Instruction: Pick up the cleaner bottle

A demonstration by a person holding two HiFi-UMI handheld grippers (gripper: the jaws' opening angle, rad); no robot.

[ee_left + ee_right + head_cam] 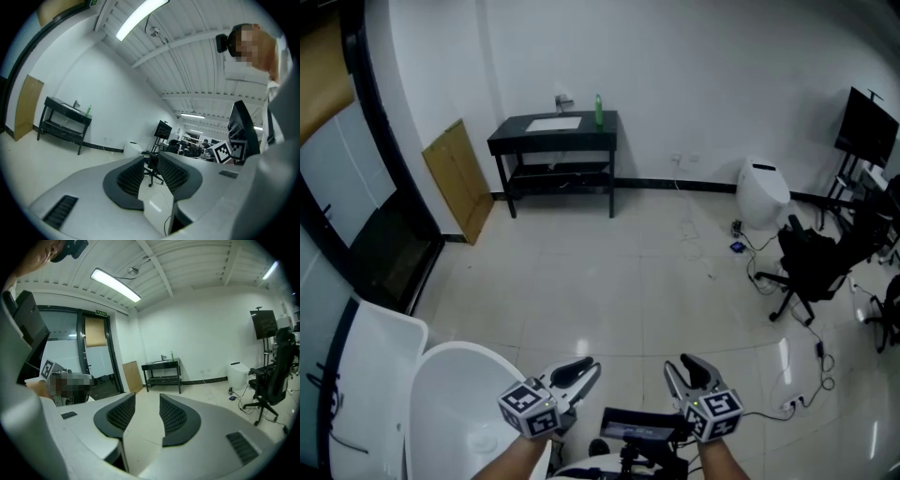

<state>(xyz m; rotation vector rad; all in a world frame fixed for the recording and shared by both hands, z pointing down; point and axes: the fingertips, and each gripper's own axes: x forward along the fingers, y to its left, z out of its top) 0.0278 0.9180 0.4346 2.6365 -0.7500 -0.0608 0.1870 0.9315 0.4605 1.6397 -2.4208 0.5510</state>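
Green bottle [599, 110] stands far off at the head view's upper centre, near a black table's [511, 139] right end. In the left gripper view, the left gripper [150, 163] gapes with nothing between its jaws. In the right gripper view, the right gripper [147, 398] is half open and empty. A hasty reach could topple the bottle off that end.

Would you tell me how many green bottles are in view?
1. The green bottle stands near the right end of the black table across the room; more could be hidden.
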